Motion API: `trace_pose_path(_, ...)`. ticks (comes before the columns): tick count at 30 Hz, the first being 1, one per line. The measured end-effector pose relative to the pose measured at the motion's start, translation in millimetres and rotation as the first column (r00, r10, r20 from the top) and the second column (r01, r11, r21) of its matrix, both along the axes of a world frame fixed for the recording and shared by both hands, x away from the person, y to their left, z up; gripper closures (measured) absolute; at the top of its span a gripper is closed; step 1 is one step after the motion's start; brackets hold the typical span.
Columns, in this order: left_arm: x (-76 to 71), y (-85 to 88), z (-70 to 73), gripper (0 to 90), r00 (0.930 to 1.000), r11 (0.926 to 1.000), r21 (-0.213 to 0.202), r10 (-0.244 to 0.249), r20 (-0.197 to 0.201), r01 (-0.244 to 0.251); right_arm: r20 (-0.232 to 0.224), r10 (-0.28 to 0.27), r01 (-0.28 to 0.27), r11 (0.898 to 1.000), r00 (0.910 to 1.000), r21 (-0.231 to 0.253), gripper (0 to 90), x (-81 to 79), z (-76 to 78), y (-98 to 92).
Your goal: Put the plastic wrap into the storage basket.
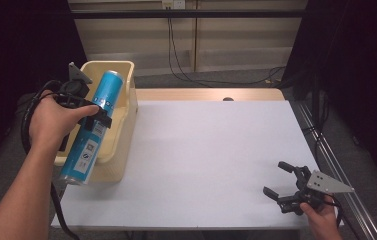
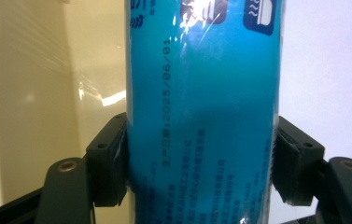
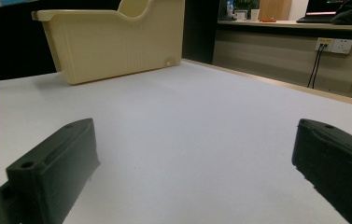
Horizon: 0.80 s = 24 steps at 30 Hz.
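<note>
A tall blue cylindrical can (image 1: 93, 127) with printed labels hangs tilted over the cream plastic bin (image 1: 123, 107) at the table's left. My left gripper (image 1: 98, 114) is shut on the can at its middle; in the left gripper view both black pads (image 2: 110, 161) press against the blue can (image 2: 201, 112). The can's lower end points toward the table's front left corner. At the front right, my right gripper (image 1: 274, 179) rests low over the white table (image 1: 206, 150) and stands open with nothing between its jaws. The right gripper view shows the cream bin (image 3: 113, 42) far off.
The table's wooden back strip (image 1: 201, 94) carries a small dark knob (image 1: 228, 99). Cables hang from a wall socket (image 1: 173, 5) behind the table. A metal rail (image 1: 326, 150) runs along the right edge. White tabletop stretches between the bin and the right gripper.
</note>
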<state>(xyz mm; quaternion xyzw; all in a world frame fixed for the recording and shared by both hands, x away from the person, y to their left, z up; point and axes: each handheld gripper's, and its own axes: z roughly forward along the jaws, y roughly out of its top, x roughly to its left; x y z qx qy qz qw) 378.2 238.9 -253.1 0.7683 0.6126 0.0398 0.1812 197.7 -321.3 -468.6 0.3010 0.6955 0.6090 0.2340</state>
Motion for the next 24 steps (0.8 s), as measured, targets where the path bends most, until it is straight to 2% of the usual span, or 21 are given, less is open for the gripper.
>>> trace_pose_path(5,4.3,1.2,-6.9,32.1,0.9997,0.9996,0.016,0.023,0.002,-0.023,-0.001,0.003,-0.003,1.000,1.0000,-0.002,0.0,0.2,-0.3,1.1)
trace_pose_path(11,8.5,2.3,-15.5,32.0,0.9989,0.9989,0.010,0.047,0.000,-0.047,-0.003,0.005,-0.005,1.000,1.0000,-0.004,0.0,0.1,-0.4,1.6)
trace_pose_path(18,11.3,-0.8,-20.1,31.9,0.9992,0.9990,0.021,0.040,0.005,-0.040,-0.002,0.004,-0.004,1.000,1.0000,-0.004,0.0,0.0,-0.3,1.5)
trace_pose_path(20,12.2,-1.5,-22.2,31.9,0.9984,0.9981,0.024,0.056,0.007,-0.056,-0.002,0.005,-0.005,1.000,1.0000,-0.006,0.0,-0.2,-0.3,1.6)
trace_pose_path(24,13.2,-0.9,-23.2,31.9,0.9986,0.9981,0.030,0.053,0.002,-0.053,-0.003,0.005,-0.005,1.000,1.0000,-0.007,0.0,-0.1,-0.4,1.5)
